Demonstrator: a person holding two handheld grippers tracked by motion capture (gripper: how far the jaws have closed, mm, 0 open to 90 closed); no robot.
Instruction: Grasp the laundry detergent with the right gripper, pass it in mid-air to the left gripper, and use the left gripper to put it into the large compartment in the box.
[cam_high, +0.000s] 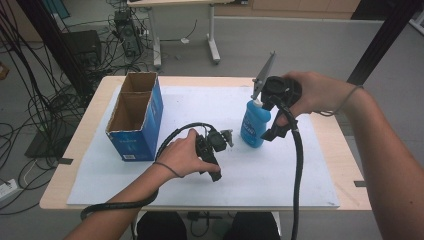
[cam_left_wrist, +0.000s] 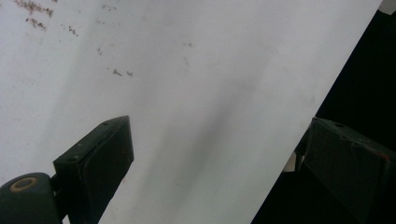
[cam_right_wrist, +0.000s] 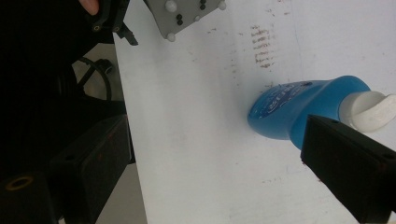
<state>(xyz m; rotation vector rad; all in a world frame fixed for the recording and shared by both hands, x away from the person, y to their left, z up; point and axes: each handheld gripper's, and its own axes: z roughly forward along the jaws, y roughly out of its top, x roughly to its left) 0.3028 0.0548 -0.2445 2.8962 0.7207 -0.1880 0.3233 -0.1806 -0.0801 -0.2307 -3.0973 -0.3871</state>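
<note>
Your table (cam_high: 345, 150) is pale wood with a white sheet (cam_high: 200, 185) over most of its top; that sheet carries faint brown smudges in both gripper views. At the sheet's left side stands your box (cam_high: 134, 117), blue cardboard, open at the top, with a divider splitting it into a far and a near compartment; what shows of the brown insides looks bare, though the near floor is hidden by the wall. Well right of the box, with bare sheet between them, stands your bottle (cam_high: 255, 124), blue with a white cap, upright, right of the sheet's middle. Your right gripper (cam_high: 274, 117) hangs over it from above and just right; in the right gripper view its jaws stand wide apart, the bottle (cam_right_wrist: 299, 109) lies between them close to the right-hand jaw, and nothing is clamped; contact with that jaw can't be told. Its grey plate (cam_high: 264, 75) sticks up behind the bottle and a black cable (cam_high: 299, 170) trails off the near edge. Your left gripper (cam_high: 227, 137) sits low over the sheet between box and bottle, just left of the bottle, apart from it. Its jaws are wide too, with nothing but bare sheet (cam_left_wrist: 187, 93) and the sheet's edge between them. Floor beyond the table: cables (cam_high: 40, 100) and desk legs (cam_high: 212, 40).
</note>
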